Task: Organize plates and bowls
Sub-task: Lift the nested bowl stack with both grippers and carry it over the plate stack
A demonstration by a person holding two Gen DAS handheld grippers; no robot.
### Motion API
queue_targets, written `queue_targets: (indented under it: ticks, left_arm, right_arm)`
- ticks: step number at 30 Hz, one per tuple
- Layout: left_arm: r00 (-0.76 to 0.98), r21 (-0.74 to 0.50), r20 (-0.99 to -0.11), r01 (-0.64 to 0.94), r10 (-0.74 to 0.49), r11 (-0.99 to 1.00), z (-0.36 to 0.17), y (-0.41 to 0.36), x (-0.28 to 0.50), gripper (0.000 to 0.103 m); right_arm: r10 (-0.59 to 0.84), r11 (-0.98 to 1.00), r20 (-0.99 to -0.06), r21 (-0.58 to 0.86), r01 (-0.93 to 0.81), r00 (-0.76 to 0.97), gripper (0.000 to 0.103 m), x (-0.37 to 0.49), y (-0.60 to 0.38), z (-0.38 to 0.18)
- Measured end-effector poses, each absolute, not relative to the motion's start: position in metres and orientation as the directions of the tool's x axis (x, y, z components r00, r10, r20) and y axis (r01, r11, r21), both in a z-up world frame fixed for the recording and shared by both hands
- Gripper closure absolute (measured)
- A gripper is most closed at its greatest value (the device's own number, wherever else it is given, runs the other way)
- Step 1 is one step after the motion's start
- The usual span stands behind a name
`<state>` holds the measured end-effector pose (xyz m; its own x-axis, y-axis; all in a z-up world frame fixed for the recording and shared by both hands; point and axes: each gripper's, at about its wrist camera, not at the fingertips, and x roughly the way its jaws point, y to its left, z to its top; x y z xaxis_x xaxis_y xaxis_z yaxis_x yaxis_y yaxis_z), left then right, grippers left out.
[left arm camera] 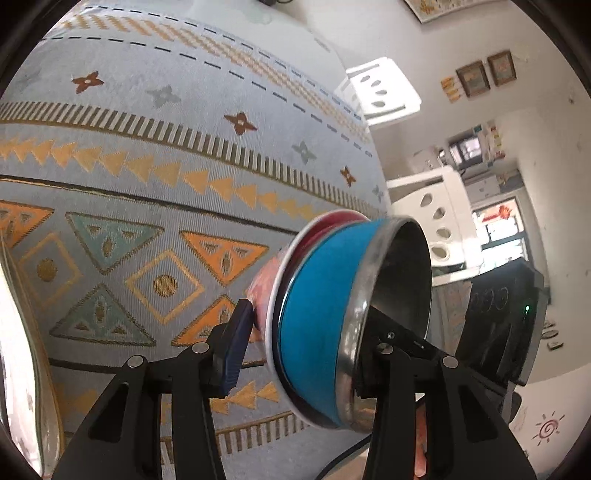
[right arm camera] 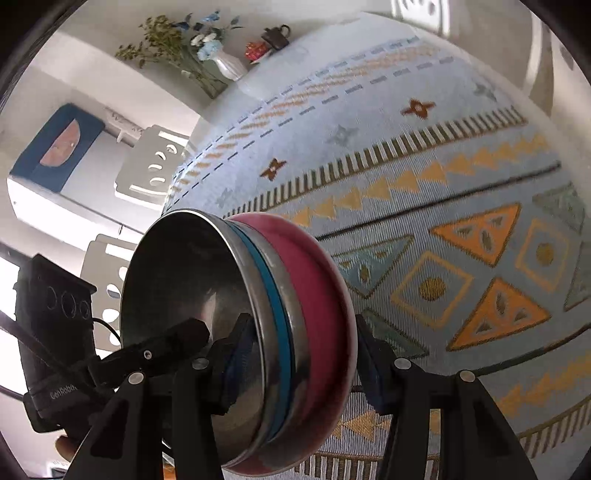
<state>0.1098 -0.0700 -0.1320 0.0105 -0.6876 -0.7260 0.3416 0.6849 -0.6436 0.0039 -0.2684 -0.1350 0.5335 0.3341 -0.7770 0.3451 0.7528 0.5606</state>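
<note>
The desk (right arm camera: 424, 155) is covered by a pale blue woven cloth (left arm camera: 155, 155) patterned with orange and teal triangles, diamonds, small star flowers, dashed lines and a striped band. At its far end, seen from the right wrist, stand a white vase of flowers (right arm camera: 229, 64), a red patterned object (right arm camera: 255, 50) and a dark teapot (right arm camera: 276, 36) close together.

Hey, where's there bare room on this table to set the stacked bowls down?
The patterned tablecloth lies bare from the bowl stack out to the far dashed border. It gets crowded only at the far corner, by the flower vase and the teapot.
</note>
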Motion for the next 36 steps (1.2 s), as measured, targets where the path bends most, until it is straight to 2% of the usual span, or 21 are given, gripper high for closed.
queue_targets:
  ticks: [12, 17, 23, 29, 36]
  left_arm:
    - [0.181, -0.590, -0.736, 0.301, -0.653, 0.749, -0.085, -0.027, 0.109, 0.062]
    - [0.233, -0.592, -0.722, 0.278, -0.652, 0.756, -0.058, 0.008, 0.105, 0.062]
    - [0.313, -0.553, -0.745, 0.206, -0.590, 0.807, -0.030, 0.065, 0.098, 0.062]
    - [0.367, -0.529, -0.764, 0.115, -0.531, 0.841, -0.027, 0.125, 0.092, 0.062]
    - [0.367, -0.526, -0.785, 0.031, -0.499, 0.850, -0.049, 0.179, 0.093, 0.062]
  right_arm:
    - [0.372, 0.767, -0.783, 0.562, 0.310, 0.498, 0.052, 0.034, -0.234, -0.094]
    - [0.428, 0.747, -0.765, 0.599, 0.287, 0.481, 0.052, 0.047, -0.211, -0.075]
    - [0.480, 0.761, -0.766, 0.606, 0.231, 0.428, 0.052, 0.060, -0.152, -0.052]
    - [0.545, 0.763, -0.760, 0.625, 0.167, 0.355, 0.052, 0.076, -0.083, -0.052]
    - [0.551, 0.791, -0.791, 0.597, 0.137, 0.265, 0.052, 0.089, -0.021, -0.071]
